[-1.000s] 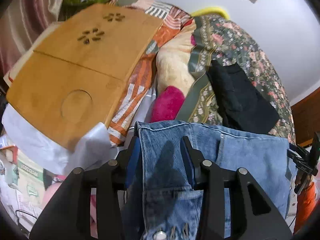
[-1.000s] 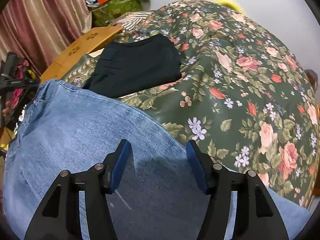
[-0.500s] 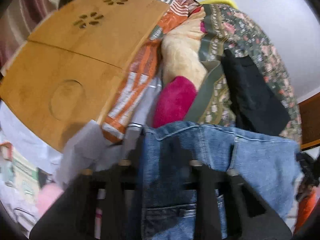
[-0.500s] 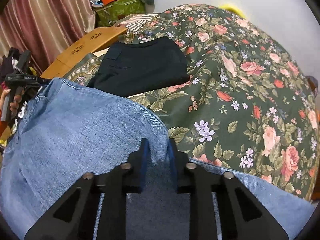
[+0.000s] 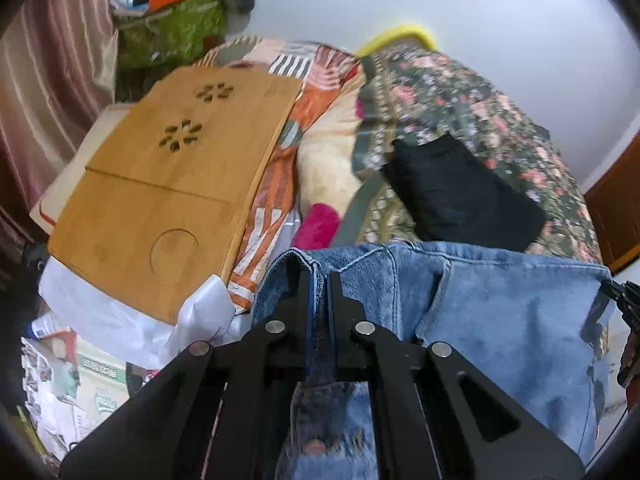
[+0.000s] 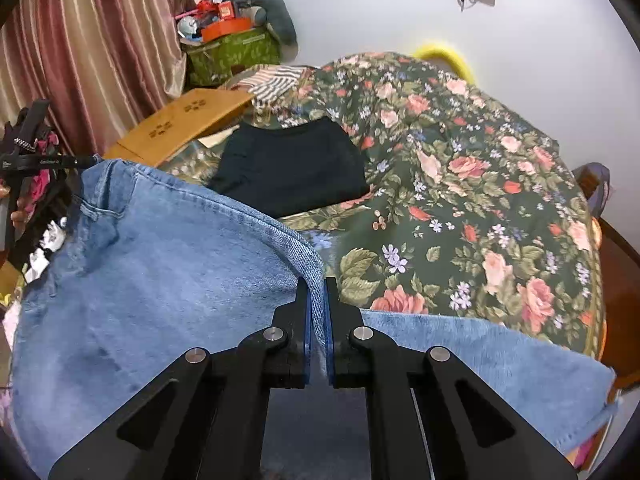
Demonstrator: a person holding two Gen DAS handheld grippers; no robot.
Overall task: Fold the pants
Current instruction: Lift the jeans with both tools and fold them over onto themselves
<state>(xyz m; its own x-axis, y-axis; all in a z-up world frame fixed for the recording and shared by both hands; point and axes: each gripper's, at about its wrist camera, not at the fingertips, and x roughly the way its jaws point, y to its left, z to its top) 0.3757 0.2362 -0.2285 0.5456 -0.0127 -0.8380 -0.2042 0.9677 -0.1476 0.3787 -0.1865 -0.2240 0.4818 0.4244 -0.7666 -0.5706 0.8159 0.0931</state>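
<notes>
Light blue jeans (image 5: pixel 500 312) hang stretched between both grippers above a flowered bedspread (image 6: pixel 460 184). In the left wrist view my left gripper (image 5: pixel 319 280) is shut on the jeans' waistband corner, denim pinched between its black fingers. In the right wrist view my right gripper (image 6: pixel 317 285) is shut on a fold of the jeans (image 6: pixel 160 272), the cloth rising between its blue pads. The left gripper (image 6: pixel 24 160) also shows at the far left edge of the right wrist view, holding the other end of the waistband. The jeans' lower part is hidden under the fingers.
A folded black garment (image 6: pixel 292 164) lies on the bedspread beyond the jeans. A wooden lap table (image 5: pixel 168 184) rests at the left on striped bedding. A green bag (image 6: pixel 232 56) with clutter stands by the curtain (image 6: pixel 80 60). A pink cushion (image 5: pixel 320 228) lies beside the table.
Both grippers closed from open onto the denim and lifted it. The jeans now hang raised off the bed, and more of the wall and room shows.
</notes>
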